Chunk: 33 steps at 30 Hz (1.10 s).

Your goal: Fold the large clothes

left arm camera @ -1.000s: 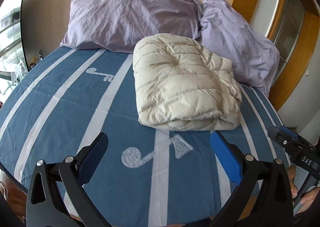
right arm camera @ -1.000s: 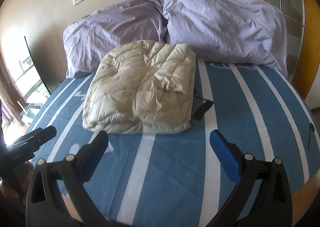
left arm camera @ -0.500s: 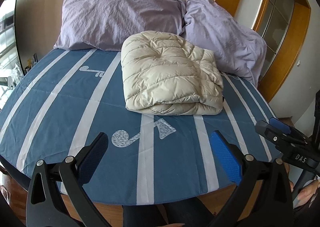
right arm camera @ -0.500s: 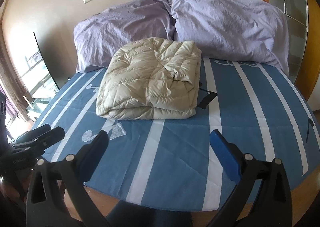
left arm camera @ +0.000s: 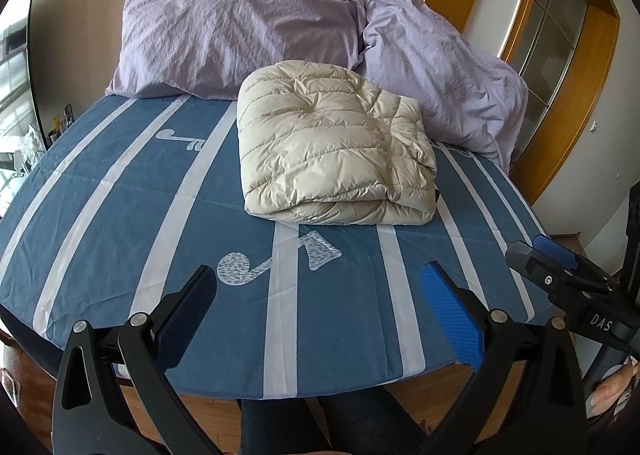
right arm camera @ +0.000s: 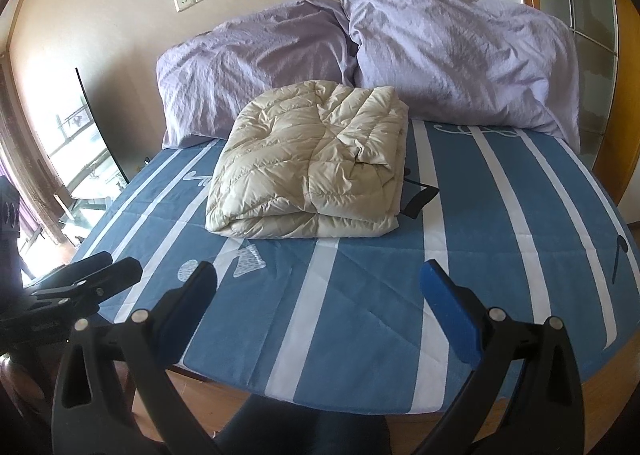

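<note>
Blue-padded fingers (left arm camera: 448, 319) of the left gripper (left arm camera: 318, 315) stand wide apart with nothing between them, poised over the foot edge of the bed (left arm camera: 120, 215); the right gripper (right arm camera: 318, 313) is spread just as wide and equally empty, its fingers (right arm camera: 450, 315) over the same edge. Well beyond both, the cream quilted jacket (left arm camera: 332, 151) lies folded into a thick bundle toward the head of the bed, its far side just beside the two lilac pillows (right arm camera: 452, 51) and its folded front facing the foot edge. A dark strap or tab (right arm camera: 420, 201) pokes out from under the bundle's right side onto the blue striped cover.

By the look of it, the folding is done or nearly so, and the risks lie with the bundle itself. Puffy down filling tends to spring back, so the top layer may creep open and loosen the fold with nothing pressing on it. Any further reach across the bed from the foot edge could drag the slick fabric or rumple the cover beneath it. The stray strap could snag a finger if a gripper goes in on that side, pulling the layers apart. A person's dark-clad legs (right arm camera: 304, 427) show below the foot edge.
</note>
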### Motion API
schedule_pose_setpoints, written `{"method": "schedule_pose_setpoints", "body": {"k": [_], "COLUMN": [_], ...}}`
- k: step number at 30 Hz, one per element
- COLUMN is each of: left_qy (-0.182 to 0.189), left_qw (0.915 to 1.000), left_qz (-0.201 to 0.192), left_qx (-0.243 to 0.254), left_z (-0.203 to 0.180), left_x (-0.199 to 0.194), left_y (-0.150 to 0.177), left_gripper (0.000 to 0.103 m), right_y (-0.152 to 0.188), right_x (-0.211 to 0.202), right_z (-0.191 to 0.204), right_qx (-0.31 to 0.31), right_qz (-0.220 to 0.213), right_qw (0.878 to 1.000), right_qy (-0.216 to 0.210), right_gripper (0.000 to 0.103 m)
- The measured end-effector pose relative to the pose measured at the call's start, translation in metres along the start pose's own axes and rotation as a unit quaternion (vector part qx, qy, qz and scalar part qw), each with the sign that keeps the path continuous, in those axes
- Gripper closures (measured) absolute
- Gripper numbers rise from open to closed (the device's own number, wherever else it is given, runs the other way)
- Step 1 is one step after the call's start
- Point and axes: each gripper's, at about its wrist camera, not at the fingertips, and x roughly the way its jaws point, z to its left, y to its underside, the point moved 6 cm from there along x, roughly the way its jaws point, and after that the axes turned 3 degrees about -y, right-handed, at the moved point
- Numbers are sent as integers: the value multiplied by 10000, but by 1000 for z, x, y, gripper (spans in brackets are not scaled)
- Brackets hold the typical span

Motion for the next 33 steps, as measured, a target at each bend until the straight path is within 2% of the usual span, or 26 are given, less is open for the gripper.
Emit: {"method": "schedule_pose_setpoints", "body": {"k": [33], "left_qy": [188], "left_qw": [9998], "left_qz": [22], "left_qx": [-8], "left_z": [-10], "left_x": [-1], "left_y": [-3], "left_gripper": [1], "right_y": [0], "right_x": [-1], "right_z": [2], "right_qx": [185], "right_qz": [19], "right_qw": [9998], "right_qy": [-104], "right_gripper": [2]}}
